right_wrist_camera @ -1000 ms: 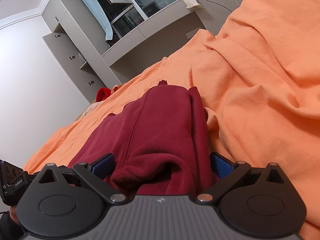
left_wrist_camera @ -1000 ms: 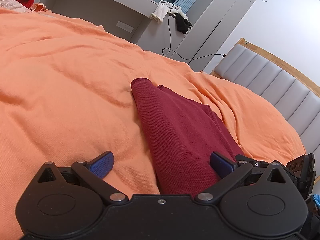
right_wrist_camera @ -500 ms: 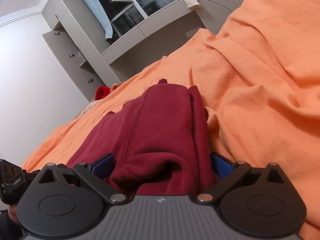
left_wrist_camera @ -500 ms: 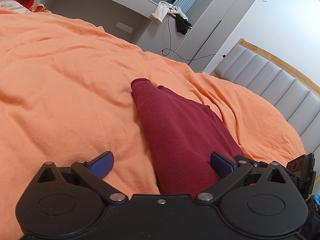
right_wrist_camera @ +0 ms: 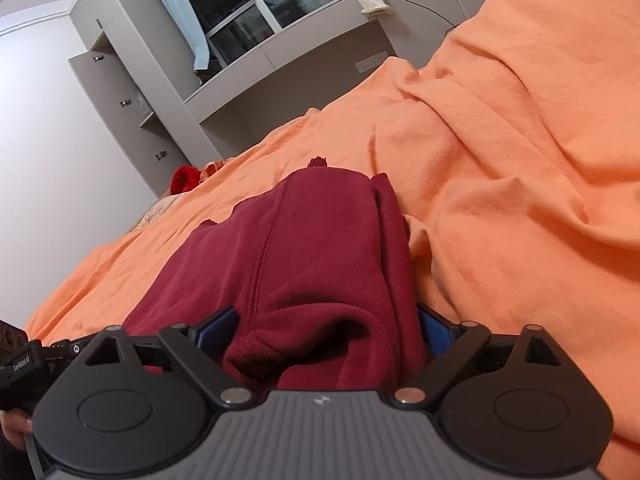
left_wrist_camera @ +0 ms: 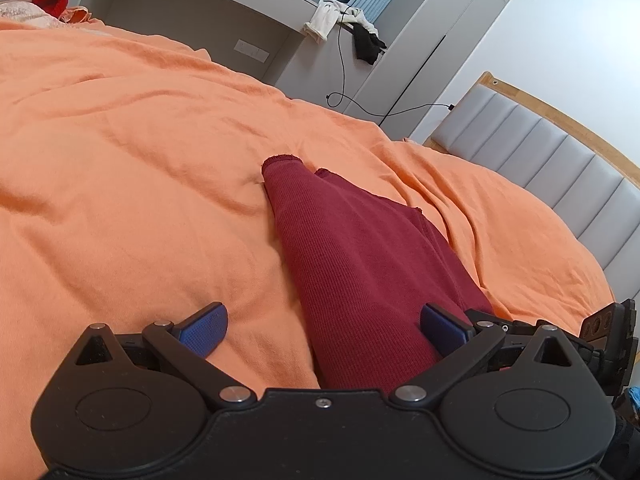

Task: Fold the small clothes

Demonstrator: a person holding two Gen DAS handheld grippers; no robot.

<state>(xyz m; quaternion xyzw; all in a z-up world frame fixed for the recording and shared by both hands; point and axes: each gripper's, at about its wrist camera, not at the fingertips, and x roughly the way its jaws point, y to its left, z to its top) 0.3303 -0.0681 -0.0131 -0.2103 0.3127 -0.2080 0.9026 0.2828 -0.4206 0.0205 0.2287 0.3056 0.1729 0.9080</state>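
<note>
A small dark red knit garment [left_wrist_camera: 360,264] lies on the orange bedspread [left_wrist_camera: 140,168], stretched away from me. My left gripper [left_wrist_camera: 324,326] is open; the garment's near end lies between its blue pads [left_wrist_camera: 204,330], closer to the right one. In the right wrist view the same garment [right_wrist_camera: 304,256] is bunched into a fold at its near end. My right gripper [right_wrist_camera: 326,330] is open with that bunched end between its blue pads [right_wrist_camera: 434,332]. The other gripper shows at each view's edge.
The orange bedspread [right_wrist_camera: 520,160] is wrinkled and rises in a mound on the right. A grey padded headboard [left_wrist_camera: 560,168] stands at the right. Grey cupboards and a desk [left_wrist_camera: 192,12] with hung clothes and a cable line the far wall. A red item [right_wrist_camera: 185,178] lies at the bed's far end.
Almost nothing has changed. The right wrist view has shifted very slightly; both grippers stay open around the garment's near end.
</note>
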